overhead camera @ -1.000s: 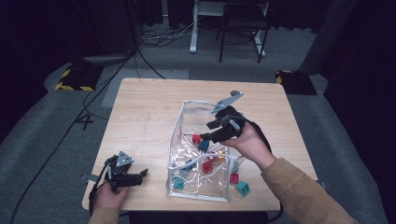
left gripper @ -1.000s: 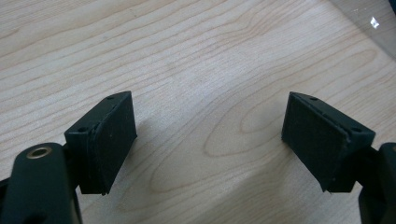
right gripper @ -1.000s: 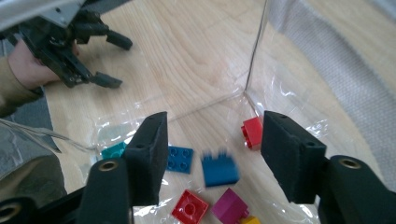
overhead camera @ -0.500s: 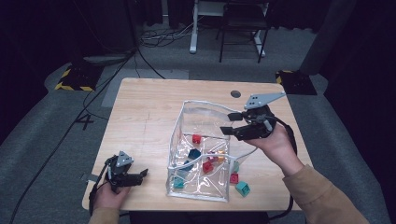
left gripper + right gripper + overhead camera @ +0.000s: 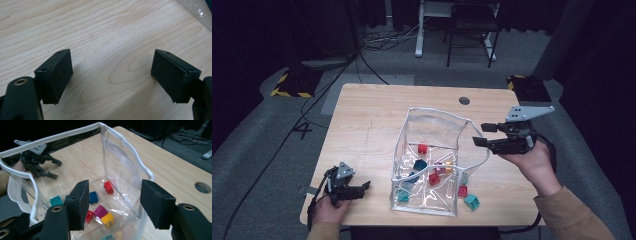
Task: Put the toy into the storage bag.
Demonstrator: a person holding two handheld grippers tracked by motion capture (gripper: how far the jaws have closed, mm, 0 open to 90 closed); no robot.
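High view: the right gripper [image 5: 478, 135] is hovering wide open at three o'clock of the clear bag [image 5: 432, 165]; two loose bricks [image 5: 467, 196] are waiting at five o'clock.

Left gripper view: jaws are gaping empty over the table [image 5: 105, 32].

Right gripper view: the bag rim [image 5: 125, 142] is standing between the jaws, so descending gently seems wise.

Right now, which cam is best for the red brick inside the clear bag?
Right gripper view: the red brick lies large and sharp on the floor of the clear bag, just beyond the open right gripper. The high view shows it small. The left gripper view looks down at bare table.
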